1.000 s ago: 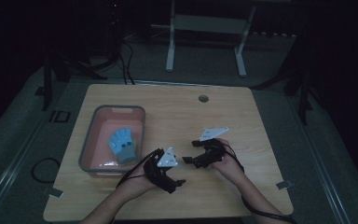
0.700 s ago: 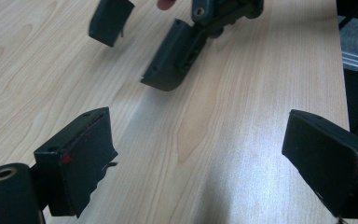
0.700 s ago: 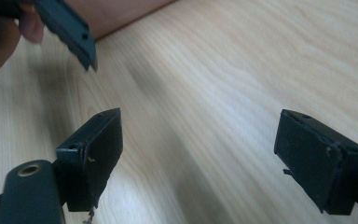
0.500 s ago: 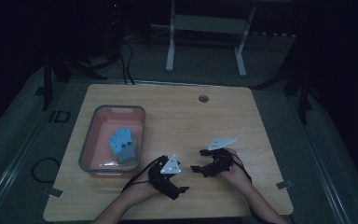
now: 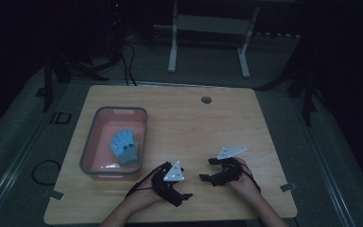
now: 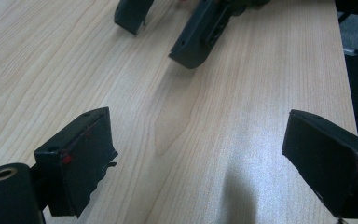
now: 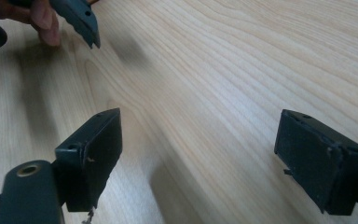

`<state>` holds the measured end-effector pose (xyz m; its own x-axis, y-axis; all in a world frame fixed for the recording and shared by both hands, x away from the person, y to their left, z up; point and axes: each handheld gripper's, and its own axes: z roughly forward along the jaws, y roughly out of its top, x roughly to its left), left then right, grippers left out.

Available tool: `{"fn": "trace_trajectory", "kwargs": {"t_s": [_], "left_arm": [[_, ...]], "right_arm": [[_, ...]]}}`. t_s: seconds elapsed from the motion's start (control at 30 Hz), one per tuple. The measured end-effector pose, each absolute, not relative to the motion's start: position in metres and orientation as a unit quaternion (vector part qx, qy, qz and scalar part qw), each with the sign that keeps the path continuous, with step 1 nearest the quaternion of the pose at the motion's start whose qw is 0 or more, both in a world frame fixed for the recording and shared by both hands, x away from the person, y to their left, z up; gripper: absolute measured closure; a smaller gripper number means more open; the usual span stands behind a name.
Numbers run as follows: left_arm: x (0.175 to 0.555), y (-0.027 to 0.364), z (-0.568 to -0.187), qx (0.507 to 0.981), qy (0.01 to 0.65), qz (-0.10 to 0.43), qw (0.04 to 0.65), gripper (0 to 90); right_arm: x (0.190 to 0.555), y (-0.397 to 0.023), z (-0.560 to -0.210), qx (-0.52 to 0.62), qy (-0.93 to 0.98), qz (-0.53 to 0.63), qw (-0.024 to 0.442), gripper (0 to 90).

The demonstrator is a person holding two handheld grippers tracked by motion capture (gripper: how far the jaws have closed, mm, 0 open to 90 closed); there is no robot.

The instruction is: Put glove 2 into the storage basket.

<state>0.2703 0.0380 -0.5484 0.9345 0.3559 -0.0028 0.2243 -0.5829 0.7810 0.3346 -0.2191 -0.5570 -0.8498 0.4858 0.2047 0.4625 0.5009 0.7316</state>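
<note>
Dimly, glove (image 5: 124,147) in tray (image 5: 90,146), fingers blurred, both tongs empty

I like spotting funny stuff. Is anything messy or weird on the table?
Nothing really stands out. A blue glove lies crumpled in the pink bin, and both grippers, left and right, are open and empty.

forearms (image 5: 264,213) cut off, glove (image 5: 125,147) print unreadable

Both black grippers (image 5: 189,191) (image 5: 207,169) carry grey three-cornered plates, trailing cables and blocky jaws.
</note>
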Motion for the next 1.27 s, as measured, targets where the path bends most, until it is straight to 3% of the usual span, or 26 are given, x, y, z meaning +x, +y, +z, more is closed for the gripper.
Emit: {"fn": "trace_trajectory", "kwargs": {"t_s": [0.67, 1.27], "left_arm": [[0.265, 0.04, -0.555, 0.885, 0.173, 0.083, 0.424, 9.0], [0.259, 0.044, -0.558, 0.884, 0.168, 0.087, 0.428, 9.0]], "right_arm": [[0.313, -0.254, -0.556, 0.287, 0.852, 0.436, 0.047, 14.2], [0.314, -0.256, -0.558, 0.283, 0.851, 0.437, 0.069, 14.0]]}}
